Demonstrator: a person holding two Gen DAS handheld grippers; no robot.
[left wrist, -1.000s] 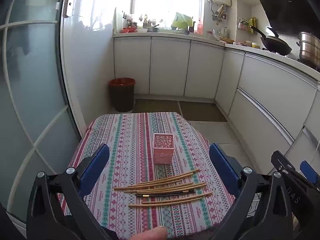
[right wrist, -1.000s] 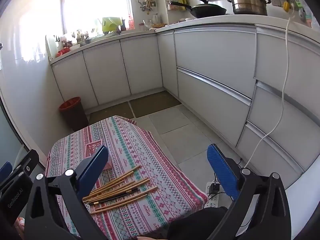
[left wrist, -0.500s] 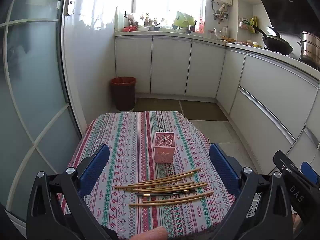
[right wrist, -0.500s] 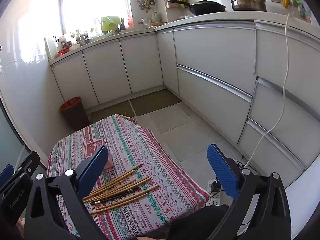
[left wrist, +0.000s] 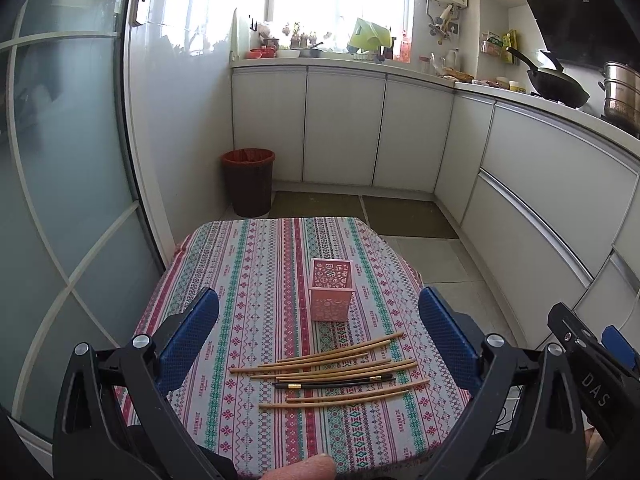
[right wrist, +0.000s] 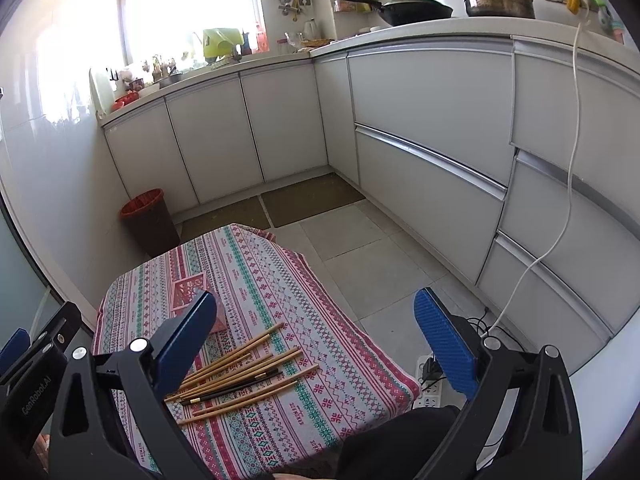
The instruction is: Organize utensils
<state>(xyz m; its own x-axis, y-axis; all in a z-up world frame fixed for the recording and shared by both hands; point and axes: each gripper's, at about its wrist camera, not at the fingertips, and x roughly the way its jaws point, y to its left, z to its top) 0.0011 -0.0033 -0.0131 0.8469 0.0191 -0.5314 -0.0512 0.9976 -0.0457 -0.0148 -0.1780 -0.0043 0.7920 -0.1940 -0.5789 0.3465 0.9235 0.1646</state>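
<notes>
Several wooden chopsticks (left wrist: 336,364) and a dark pair (left wrist: 332,383) lie side by side on the patterned tablecloth (left wrist: 248,280), just in front of a pink square cut-out holder (left wrist: 331,295) that stands upright and looks empty. My left gripper (left wrist: 318,320) is open and empty, held above the table's near side. My right gripper (right wrist: 316,320) is open and empty, above the table's right edge. The chopsticks (right wrist: 240,372) and part of the holder (right wrist: 188,292) show in the right wrist view, the holder partly behind the left finger. The right gripper's body shows at the left wrist view's right edge.
A small table stands in a narrow kitchen. A brown bin (left wrist: 249,182) stands on the floor beyond it. White cabinets (left wrist: 344,128) run along the back and right. A glass door (left wrist: 60,160) is at the left. A power strip (right wrist: 430,380) with a cable lies on the floor.
Both views have shifted slightly, as the grippers tilt up a little. Both stay open. The chopsticks and holder have not moved.
</notes>
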